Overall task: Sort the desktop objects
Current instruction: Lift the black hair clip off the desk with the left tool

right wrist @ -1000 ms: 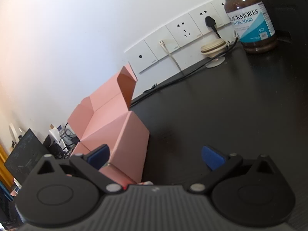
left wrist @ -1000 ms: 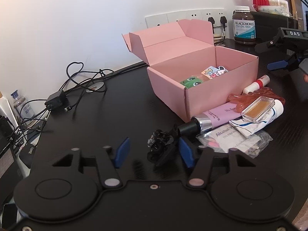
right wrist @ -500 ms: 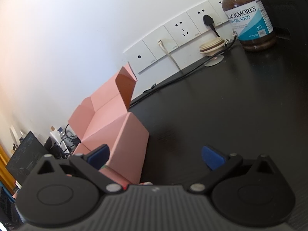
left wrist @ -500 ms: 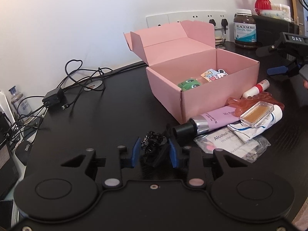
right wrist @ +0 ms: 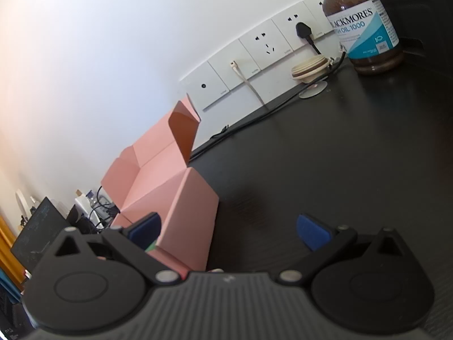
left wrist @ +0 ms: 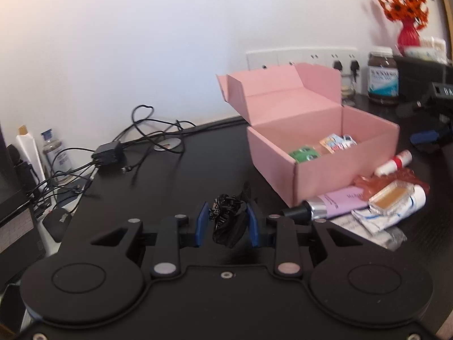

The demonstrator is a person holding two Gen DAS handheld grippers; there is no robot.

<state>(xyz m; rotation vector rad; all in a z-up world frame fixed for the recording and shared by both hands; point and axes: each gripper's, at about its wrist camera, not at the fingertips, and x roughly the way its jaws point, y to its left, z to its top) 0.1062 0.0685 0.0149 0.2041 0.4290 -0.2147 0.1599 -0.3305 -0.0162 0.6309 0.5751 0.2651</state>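
My left gripper (left wrist: 228,223) is pinching the black hair clip (left wrist: 228,221), just above the surface (left wrist: 175,187) w/ the pink box (left wrist: 320,153) to its right. I'd lift clear of the box wall, carry over, drop inside. Right gripper (right wrist: 228,231) is spread, holding nothing.

Clear: bare worktop (left wrist: 198,175) ahead of me.
Blocked right: pink box (left wrist: 320,153), tubes (left wrist: 339,204).
Blocked left: cables (left wrist: 136,147).

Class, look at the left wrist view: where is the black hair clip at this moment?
The black hair clip sits low in the middle, gripped by the left gripper, left of the pink box.
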